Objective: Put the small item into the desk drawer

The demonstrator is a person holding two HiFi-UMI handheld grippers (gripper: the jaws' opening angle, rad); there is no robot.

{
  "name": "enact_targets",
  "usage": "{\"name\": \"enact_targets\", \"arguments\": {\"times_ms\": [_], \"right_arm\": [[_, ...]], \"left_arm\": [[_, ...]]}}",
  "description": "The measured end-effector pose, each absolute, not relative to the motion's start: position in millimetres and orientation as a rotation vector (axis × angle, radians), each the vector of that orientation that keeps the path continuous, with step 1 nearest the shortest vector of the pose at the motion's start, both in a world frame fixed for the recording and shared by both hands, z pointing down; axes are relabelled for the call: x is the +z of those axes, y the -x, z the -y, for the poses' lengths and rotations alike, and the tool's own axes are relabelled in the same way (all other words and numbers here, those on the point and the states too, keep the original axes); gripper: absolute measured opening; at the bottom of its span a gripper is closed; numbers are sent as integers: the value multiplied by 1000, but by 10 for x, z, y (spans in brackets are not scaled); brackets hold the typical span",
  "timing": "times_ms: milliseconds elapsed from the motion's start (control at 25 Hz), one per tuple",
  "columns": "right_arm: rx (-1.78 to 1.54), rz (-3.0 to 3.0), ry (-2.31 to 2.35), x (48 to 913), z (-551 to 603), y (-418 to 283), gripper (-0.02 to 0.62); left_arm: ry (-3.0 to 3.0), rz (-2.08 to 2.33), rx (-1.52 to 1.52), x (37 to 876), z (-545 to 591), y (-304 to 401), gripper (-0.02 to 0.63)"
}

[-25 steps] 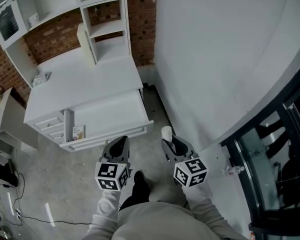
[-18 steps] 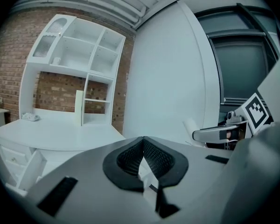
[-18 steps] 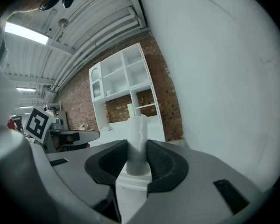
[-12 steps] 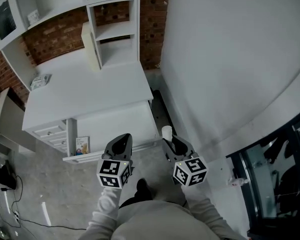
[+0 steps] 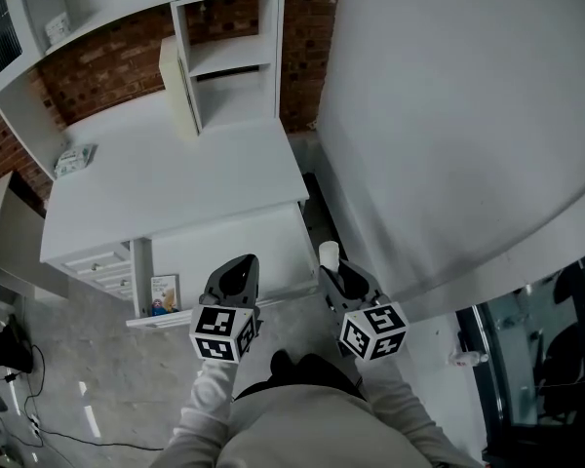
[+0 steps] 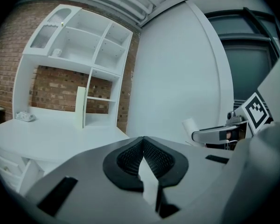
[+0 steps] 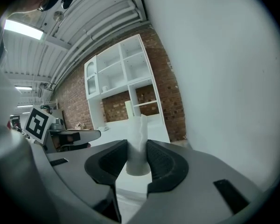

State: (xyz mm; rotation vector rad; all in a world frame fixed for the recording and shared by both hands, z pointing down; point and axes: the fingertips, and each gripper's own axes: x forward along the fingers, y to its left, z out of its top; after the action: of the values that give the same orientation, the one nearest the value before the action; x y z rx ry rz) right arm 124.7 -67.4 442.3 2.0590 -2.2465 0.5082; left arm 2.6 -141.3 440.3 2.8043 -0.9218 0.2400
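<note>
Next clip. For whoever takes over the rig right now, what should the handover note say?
Left gripper: shut, empty.
Right gripper: shut on the white item, held upright.
Drawer: open below the desk top, just ahead of both grippers; a small packet lies near its left end.
Done: item in hand, drawer open.
Left: bring the item over the drawer, release it, probably close the drawer.

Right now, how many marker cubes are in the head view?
2. The left marker cube sits on the left gripper; the right marker cube on the right gripper. None seems hidden.
</note>
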Motion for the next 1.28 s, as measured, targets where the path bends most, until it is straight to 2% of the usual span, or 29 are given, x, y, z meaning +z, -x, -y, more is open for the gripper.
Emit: {"name": "enact_targets", "arguments": {"times_ms": [800, 1280], "right_arm": [[526, 2321, -1871, 4531, 1553, -1405, 152], [601, 2338, -1690, 4906, 2050, -1292, 152]], "left_arm": [[-2718, 1070, 249, 4461, 2149, -93, 17], [-2647, 1150, 279, 4587, 2404, -31, 17]]}}
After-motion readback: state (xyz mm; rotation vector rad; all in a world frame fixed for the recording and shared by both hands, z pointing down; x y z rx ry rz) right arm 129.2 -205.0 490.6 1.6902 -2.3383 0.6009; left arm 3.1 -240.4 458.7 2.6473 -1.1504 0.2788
